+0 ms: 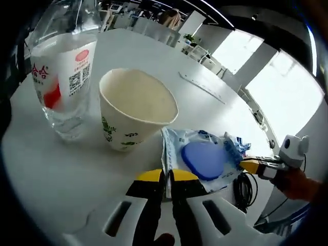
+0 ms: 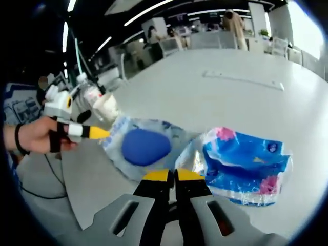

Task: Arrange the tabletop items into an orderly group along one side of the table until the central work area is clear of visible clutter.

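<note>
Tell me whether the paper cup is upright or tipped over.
Upright. In the left gripper view the paper cup stands on its narrow base on the table, its open mouth facing up, beside the water bottle.

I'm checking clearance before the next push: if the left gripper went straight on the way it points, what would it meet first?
The left gripper is already shut on the clear packet with the blue oval, at its edge. Straight beyond that edge, the paper cup looks like the first thing in line, though depth is uncertain.
</note>
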`<state>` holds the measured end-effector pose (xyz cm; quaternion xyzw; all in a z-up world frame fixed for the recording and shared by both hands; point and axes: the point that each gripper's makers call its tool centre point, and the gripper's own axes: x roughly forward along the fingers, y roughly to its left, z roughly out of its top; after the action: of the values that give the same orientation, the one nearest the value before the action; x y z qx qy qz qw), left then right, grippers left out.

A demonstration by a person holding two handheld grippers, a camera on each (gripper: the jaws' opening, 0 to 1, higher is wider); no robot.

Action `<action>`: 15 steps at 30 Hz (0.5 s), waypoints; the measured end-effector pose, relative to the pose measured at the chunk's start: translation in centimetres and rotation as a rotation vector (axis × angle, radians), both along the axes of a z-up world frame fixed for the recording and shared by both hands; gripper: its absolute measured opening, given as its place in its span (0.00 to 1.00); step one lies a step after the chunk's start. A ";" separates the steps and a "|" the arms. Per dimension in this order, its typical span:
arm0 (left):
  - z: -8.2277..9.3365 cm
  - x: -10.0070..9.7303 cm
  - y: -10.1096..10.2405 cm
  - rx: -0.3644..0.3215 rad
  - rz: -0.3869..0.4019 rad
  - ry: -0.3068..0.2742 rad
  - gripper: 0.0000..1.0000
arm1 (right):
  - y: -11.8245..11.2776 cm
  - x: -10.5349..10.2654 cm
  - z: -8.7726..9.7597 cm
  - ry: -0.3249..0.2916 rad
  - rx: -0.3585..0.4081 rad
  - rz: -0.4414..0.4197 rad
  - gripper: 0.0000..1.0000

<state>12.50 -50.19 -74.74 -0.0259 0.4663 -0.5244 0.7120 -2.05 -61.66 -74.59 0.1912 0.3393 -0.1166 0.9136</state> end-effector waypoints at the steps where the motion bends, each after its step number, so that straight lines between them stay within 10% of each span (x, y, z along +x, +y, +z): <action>1: 0.0 0.0 0.1 -0.006 0.011 0.017 0.12 | 0.0 -0.3 -0.2 0.007 -0.004 -0.002 0.01; 15: -0.4 -0.7 3.0 -0.009 -0.003 0.013 0.09 | 1.0 -2.4 -0.5 0.033 0.021 0.009 0.07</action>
<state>11.78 -47.19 -75.11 -0.0319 0.4687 -0.5276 0.7078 -4.46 -60.68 -75.05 0.1973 0.3562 -0.1118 0.9065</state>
